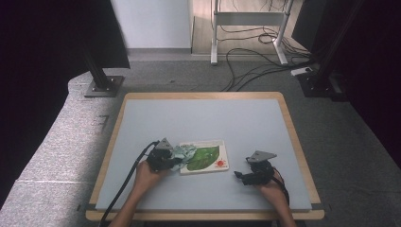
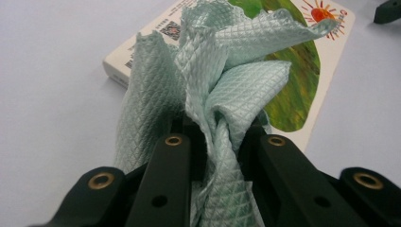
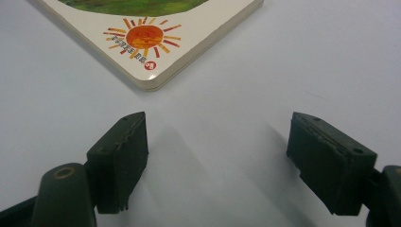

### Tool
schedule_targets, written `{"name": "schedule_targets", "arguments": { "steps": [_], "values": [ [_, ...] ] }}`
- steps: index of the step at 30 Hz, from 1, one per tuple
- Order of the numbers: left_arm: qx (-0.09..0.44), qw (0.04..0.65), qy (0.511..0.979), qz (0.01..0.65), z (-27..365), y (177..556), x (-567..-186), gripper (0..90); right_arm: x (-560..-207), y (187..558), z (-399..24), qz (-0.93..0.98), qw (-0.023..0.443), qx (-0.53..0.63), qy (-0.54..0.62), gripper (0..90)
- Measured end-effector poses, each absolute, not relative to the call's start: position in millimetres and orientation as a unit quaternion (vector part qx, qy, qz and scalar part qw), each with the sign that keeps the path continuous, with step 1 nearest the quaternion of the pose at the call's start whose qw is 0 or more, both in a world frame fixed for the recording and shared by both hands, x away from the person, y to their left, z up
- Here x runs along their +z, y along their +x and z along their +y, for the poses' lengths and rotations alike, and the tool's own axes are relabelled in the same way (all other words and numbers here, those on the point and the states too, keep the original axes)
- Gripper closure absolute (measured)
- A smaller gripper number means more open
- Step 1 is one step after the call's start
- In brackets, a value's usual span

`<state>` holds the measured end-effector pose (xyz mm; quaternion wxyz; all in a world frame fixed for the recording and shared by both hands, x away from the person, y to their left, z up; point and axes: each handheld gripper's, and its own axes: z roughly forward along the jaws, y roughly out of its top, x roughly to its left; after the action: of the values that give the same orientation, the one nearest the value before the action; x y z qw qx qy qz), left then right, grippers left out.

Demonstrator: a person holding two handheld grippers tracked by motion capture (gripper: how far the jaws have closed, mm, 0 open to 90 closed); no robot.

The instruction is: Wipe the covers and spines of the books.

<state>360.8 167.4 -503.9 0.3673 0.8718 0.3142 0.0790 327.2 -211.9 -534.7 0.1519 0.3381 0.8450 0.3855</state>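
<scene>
High view: the left gripper [image 1: 166,158], lower left of centre, clamps a crumpled pale green cloth [image 1: 183,153] over the left end of a picture book [image 1: 210,158]; the right gripper [image 1: 246,176], lower right, rests apart on the table [image 1: 236,123]. Left gripper view: jaws narrow, pinching the cloth [image 2: 213,80] at centre; book [image 2: 302,90] behind, its print illegible. Right gripper view: jaws wide, holding nothing; book corner [image 3: 156,42] with orange sun, upper left.
</scene>
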Motion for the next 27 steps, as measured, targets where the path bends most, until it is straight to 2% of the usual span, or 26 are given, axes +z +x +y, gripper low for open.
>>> {"name": "schedule_targets", "arguments": {
  "steps": [5, 14, 27],
  "values": [
    [0.091, 0.360, 0.875, 0.310, 162.7, 357.0, -502.7, 79.9, -534.7, 327.2, -211.9, 0.845, 0.152, 0.386, 0.338, 20.7],
    [0.078, 0.364, 0.882, 0.289, 143.2, 358.5, -503.5, 79.6, -534.7, 327.3, -211.9, 0.845, 0.151, 0.385, 0.338, 20.7],
    [0.054, 0.366, 0.891, 0.264, 87.3, 375.7, -505.4, 79.4, -534.7, 327.3, -212.0, 0.845, 0.151, 0.385, 0.338, 20.7]
  ]
}}
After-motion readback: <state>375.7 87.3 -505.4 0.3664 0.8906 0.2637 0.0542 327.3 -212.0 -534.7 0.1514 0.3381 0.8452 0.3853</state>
